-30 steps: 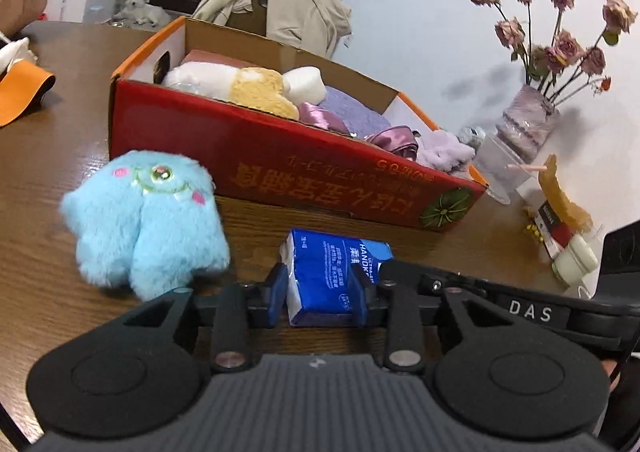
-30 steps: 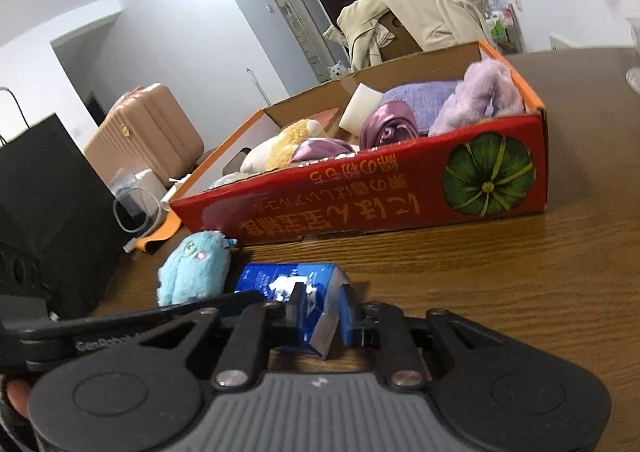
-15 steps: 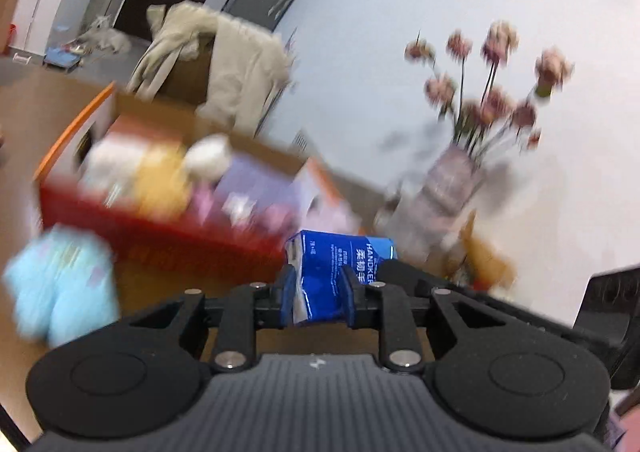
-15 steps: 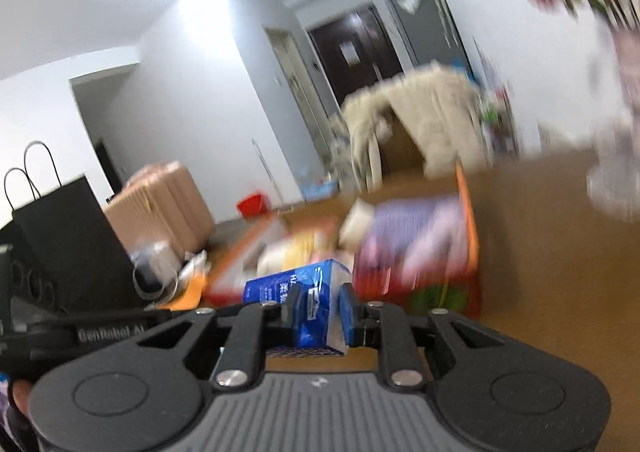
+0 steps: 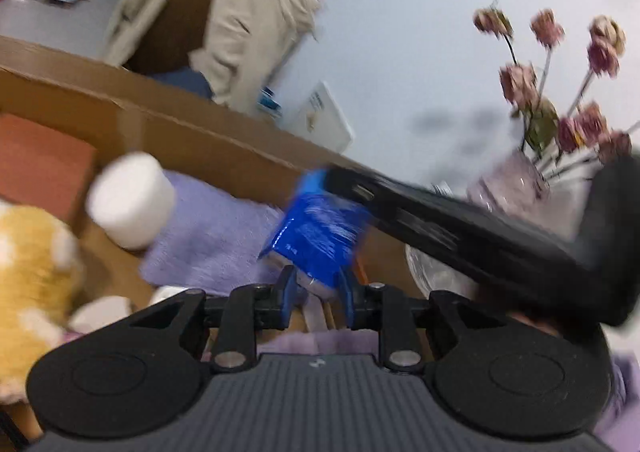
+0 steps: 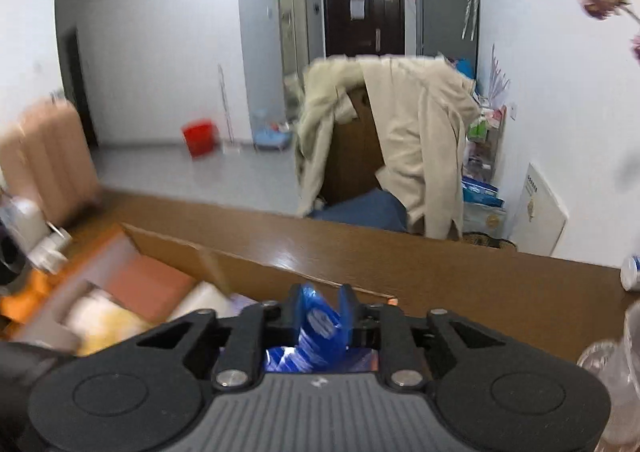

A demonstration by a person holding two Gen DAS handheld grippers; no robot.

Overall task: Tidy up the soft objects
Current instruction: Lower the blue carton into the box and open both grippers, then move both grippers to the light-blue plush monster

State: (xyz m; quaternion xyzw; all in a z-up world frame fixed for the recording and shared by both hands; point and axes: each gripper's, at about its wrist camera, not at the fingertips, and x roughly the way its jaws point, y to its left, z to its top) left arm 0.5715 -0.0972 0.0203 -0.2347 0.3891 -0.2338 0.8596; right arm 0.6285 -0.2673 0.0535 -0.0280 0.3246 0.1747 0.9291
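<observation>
A: Nearest the lens, what is the left gripper [image 5: 317, 302] doing?

B: Its blue-padded fingers are clenched on one end of the blue plastic tissue pack [image 5: 320, 242], which is off the table and hangs over the open cardboard box [image 5: 208, 140].

A: And the right gripper [image 6: 320, 314]?

B: Its jaws are closing, with the other end of that same blue pack [image 6: 316, 326] crumpled between the pads. In the left wrist view its black body comes in slantwise from the right and meets the pack's upper edge.

A: What lies under the pack?

B: Inside the box, a folded lilac fleece cloth [image 5: 212, 236] sits just beneath it. To the left are a white cylindrical plush [image 5: 132, 204], a yellow-and-white soft toy [image 5: 32, 272] and a flat terracotta-coloured cushion [image 5: 40, 168]. Motion blur softens all of them.

A: Further back?

B: The brown wooden table [image 6: 460, 276] runs past the box's far wall. Behind it a beige coat [image 6: 404, 132] is draped over a chair, and at right stands a glass vase of dried pink roses [image 5: 560, 100] against the white wall.
</observation>
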